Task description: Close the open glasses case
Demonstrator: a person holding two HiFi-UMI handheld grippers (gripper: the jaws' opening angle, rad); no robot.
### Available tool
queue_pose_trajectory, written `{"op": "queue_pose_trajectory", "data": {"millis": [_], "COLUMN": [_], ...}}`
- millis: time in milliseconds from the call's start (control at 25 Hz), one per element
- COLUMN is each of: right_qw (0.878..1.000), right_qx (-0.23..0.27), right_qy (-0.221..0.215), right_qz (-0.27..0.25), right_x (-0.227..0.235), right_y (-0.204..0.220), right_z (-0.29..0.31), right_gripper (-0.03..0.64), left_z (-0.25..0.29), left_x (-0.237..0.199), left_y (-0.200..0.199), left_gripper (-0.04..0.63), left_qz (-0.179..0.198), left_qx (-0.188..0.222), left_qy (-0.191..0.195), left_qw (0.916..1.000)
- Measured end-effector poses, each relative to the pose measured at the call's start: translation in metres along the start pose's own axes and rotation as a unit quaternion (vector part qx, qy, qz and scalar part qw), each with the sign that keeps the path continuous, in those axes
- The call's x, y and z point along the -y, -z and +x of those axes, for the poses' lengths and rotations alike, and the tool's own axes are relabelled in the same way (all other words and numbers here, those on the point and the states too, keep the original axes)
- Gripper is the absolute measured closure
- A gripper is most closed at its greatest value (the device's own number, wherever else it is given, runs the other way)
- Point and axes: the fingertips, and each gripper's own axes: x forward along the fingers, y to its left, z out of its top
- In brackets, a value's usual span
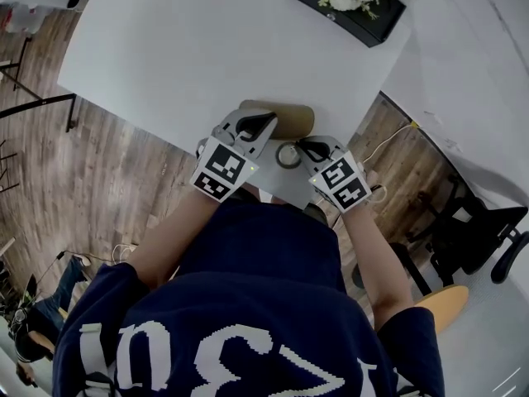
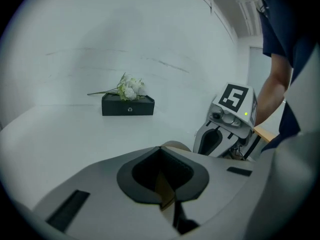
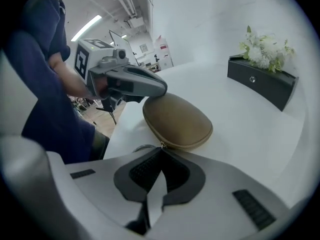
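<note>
A tan oval glasses case [image 1: 291, 119] lies on the white table [image 1: 207, 48], close to its near edge. In the right gripper view the case [image 3: 177, 120] has its lid down and a zipper seam runs round its rim. My left gripper [image 1: 253, 127] reaches over the case's left end, jaws together; from its own view only a sliver of the case [image 2: 176, 145] shows past the gripper [image 2: 161, 149]. My right gripper [image 1: 311, 149] hovers just short of the case, shut on nothing [image 3: 161, 151]. A small ring [image 1: 288, 155] sits between the two grippers.
A black box with white flowers [image 1: 355, 11] stands at the table's far side, also in the left gripper view [image 2: 128, 105] and the right gripper view [image 3: 260, 81]. Wooden floor [image 1: 107, 164] lies beyond the table's edge, and a black chair [image 1: 471, 238] stands at the right.
</note>
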Motion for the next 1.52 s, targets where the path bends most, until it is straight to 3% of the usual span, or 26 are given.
{"op": "queue_pose_trajectory", "data": {"millis": [200, 440, 640, 800, 960, 1080, 1200, 1320, 1520], "right_qw": [0.999, 0.998, 0.992, 0.974, 0.976, 0.985, 0.988, 0.975, 0.948], "right_qx": [0.011, -0.002, -0.035, -0.074, -0.085, -0.039, 0.062, 0.159, 0.257], "right_qy": [0.029, 0.068, 0.066, 0.038, 0.033, 0.076, 0.114, 0.149, 0.186], "right_qz": [-0.008, -0.017, -0.105, -0.211, -0.196, -0.153, -0.086, -0.04, -0.034], "right_x": [0.008, 0.045, 0.084, 0.1, 0.103, 0.106, 0.106, 0.106, 0.094], "right_y": [0.001, 0.01, -0.011, -0.032, -0.035, -0.046, -0.077, -0.109, -0.153], "right_z": [-0.004, -0.018, -0.008, 0.003, 0.0, -0.012, -0.041, -0.078, -0.142], "right_gripper": [0.595, 0.597, 0.595, 0.595, 0.59, 0.568, 0.584, 0.584, 0.584], "left_z": [-0.003, -0.002, -0.002, -0.001, -0.002, -0.002, -0.006, -0.017, -0.047], "left_x": [0.001, 0.001, 0.001, -0.005, -0.006, -0.008, -0.017, -0.035, -0.065], "left_y": [0.0, 0.001, 0.001, -0.001, -0.001, 0.001, -0.006, -0.032, -0.107], "left_gripper": [0.583, 0.583, 0.581, 0.583, 0.581, 0.581, 0.581, 0.581, 0.581], "left_qz": [0.014, 0.017, 0.006, -0.008, -0.026, -0.037, -0.023, -0.002, 0.03], "left_qx": [0.046, 0.053, 0.063, 0.067, 0.067, 0.064, 0.058, 0.084, 0.157], "left_qy": [-0.019, -0.018, -0.005, -0.006, 0.012, 0.024, 0.012, -0.012, -0.049], "left_qw": [0.9987, 0.9983, 0.998, 0.9977, 0.9973, 0.997, 0.998, 0.9964, 0.986]}}
